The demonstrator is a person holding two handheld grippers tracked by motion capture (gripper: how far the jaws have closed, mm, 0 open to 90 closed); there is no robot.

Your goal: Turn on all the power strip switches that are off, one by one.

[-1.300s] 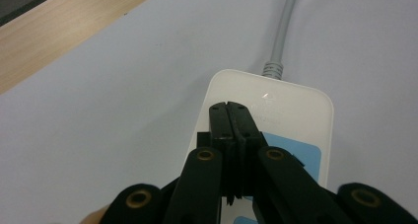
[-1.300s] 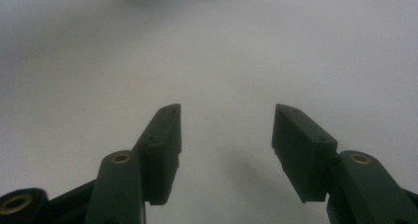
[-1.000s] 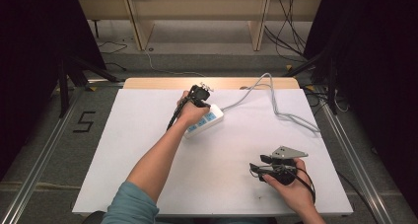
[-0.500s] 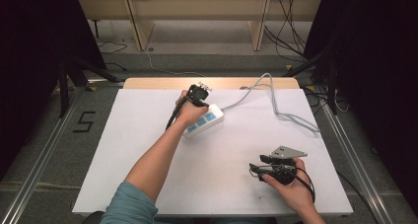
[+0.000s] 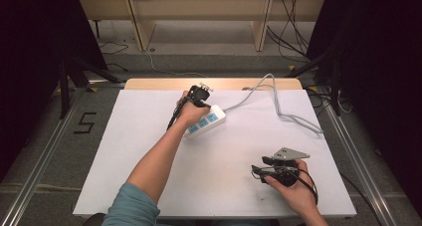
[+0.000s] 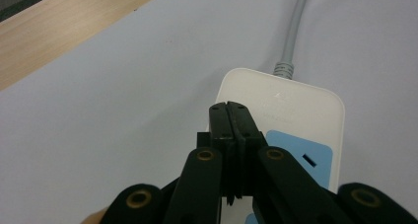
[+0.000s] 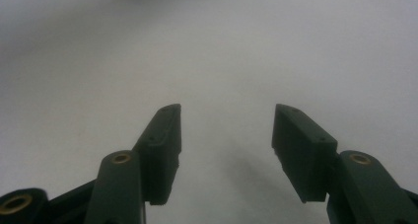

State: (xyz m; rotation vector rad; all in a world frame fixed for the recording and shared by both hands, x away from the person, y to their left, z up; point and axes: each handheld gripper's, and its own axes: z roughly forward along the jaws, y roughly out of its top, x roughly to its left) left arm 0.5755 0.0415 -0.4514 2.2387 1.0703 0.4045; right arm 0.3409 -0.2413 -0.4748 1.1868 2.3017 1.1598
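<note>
Left tool point(image 6: 229, 116) over diagonal power strip point(image 5: 205, 121).

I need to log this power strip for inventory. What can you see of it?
The power strip is white, plastic-looking, rounded at the corners, with light-blue socket panels on top. It lies flat and slanted on the white table, near the far edge. A grey cable leaves its far end. The left hand-held gripper, shut, is over its top.
</note>
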